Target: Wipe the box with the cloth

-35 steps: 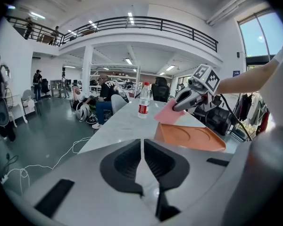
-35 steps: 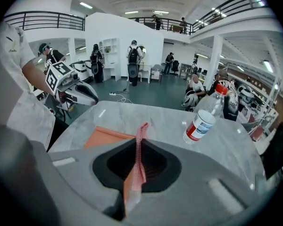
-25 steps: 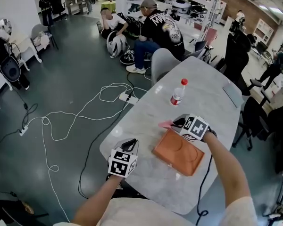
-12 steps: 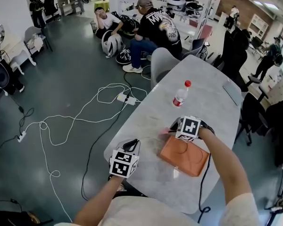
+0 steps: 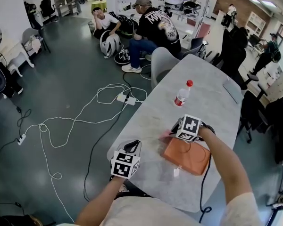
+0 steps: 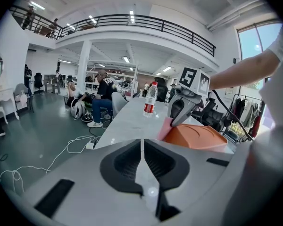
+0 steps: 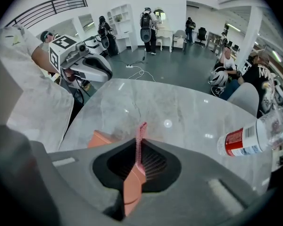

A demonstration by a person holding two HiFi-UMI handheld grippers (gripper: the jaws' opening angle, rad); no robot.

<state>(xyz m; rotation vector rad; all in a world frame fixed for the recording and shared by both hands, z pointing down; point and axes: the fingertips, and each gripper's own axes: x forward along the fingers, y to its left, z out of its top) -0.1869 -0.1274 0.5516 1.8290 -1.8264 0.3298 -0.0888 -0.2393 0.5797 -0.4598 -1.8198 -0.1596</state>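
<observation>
Where the desk [image 5: 148,112] curves closest to the person, the left gripper [image 6: 142,142] is held just above the rim. Its jaws are pressed together with nothing between them, and they point along the desk toward the box.

- Right gripper [image 7: 140,147]: ahead and to the right of the left jaws. Its jaws are clamped on the cloth [image 7: 140,134].
- Cloth: pink, held edge-on as a thin upright strip that rises past the right jaws' tips. Seen from the left gripper view, it hangs down at the box's end; contact cannot be told for certain.
- Box [image 5: 188,157]: orange, a flat rounded rectangle with shallow curved lines on its top, lying flat on the desk. It sits below and behind the right jaws. Its long axis runs from just behind those jaws' tips back toward the desk's right edge, crosswise to the desk's length. One end faces the cloth. One corner shows just left of the right jaws in the right gripper view.
- Bottle [image 5: 181,94]: clear plastic with a red cap and red label, standing upright. It is beyond the right jaws, farther along the desk and well apart from the box.
- Grey flat slab [image 5: 232,94]: lies farther off, near the desk's right edge.
- Grey chair [image 5: 162,62]: stands at the desk's left side, past the bottle.
- White cables [image 5: 85,117]: looped on the floor, left of the left jaws.
- Seated person in black [image 5: 155,27]: sits beyond the chair.
</observation>
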